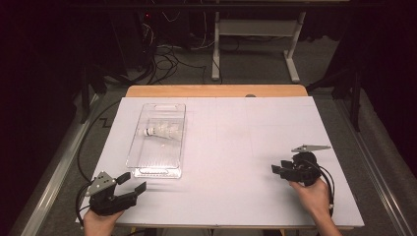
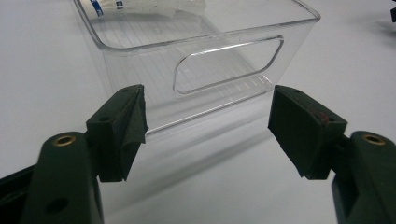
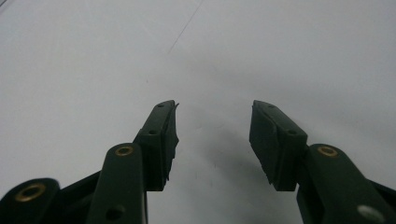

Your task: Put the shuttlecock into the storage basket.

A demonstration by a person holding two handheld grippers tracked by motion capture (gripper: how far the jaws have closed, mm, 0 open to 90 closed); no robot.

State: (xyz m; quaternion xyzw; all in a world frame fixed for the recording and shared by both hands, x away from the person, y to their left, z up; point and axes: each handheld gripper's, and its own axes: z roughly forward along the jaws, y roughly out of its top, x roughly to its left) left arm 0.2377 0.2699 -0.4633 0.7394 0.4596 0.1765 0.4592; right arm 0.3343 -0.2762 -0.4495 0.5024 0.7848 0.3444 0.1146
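Note:
A clear plastic bin (image 1: 158, 140) stands on the left half of the white table (image 1: 236, 142). Inside it lies a white shuttlecock (image 1: 162, 131) with a blue-banded cork, seen at the bin's far end in the left gripper view as a shuttlecock (image 2: 140, 5). My left gripper (image 1: 132, 182) rests near the table's front left corner, open, its jaws aimed at the bin's near handle wall (image 2: 224, 65) and apart from it. My right gripper (image 1: 279, 170) sits at the front right, open over bare table (image 3: 140, 51), nothing between its jaws.
A wooden table edge (image 1: 216, 91) shows behind the white sheet. Beyond it stand a white desk frame (image 1: 255, 44) and loose cables (image 1: 167, 59) on the floor. Metal rails run along both sides of the table.

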